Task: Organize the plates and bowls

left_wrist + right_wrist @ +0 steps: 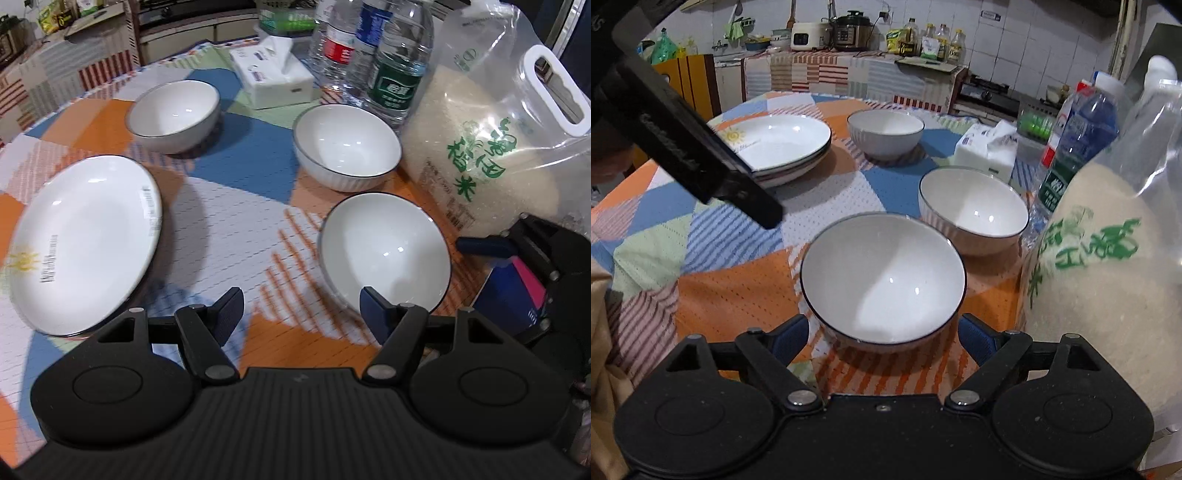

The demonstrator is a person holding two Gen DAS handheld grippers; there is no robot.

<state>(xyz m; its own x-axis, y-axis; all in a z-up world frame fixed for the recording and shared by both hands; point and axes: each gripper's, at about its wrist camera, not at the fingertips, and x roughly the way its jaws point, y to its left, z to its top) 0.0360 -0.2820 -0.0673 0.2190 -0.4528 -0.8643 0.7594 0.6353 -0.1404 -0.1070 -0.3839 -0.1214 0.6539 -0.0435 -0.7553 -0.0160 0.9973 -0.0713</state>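
Observation:
Three white bowls with dark rims stand on the patchwork tablecloth. The near bowl (882, 280) sits between the fingers of my right gripper (882, 334), which is open, its blue pads just beside the bowl's sides. A second bowl (975, 218) stands behind it to the right, and a third bowl (886, 129) is farther back. A stack of white plates (775, 140) lies at the left. My left gripper (301, 310) hangs open over bare cloth between the top plate (85, 240) and the near bowl (384, 251), holding nothing.
A large bag of rice (491, 158) crowds the table's right side, with water bottles (388, 55) and a tissue pack (273, 74) behind the bowls. A blue and pink box (513, 291) lies near the right gripper. A kitchen counter (849, 55) with cookers stands beyond the table.

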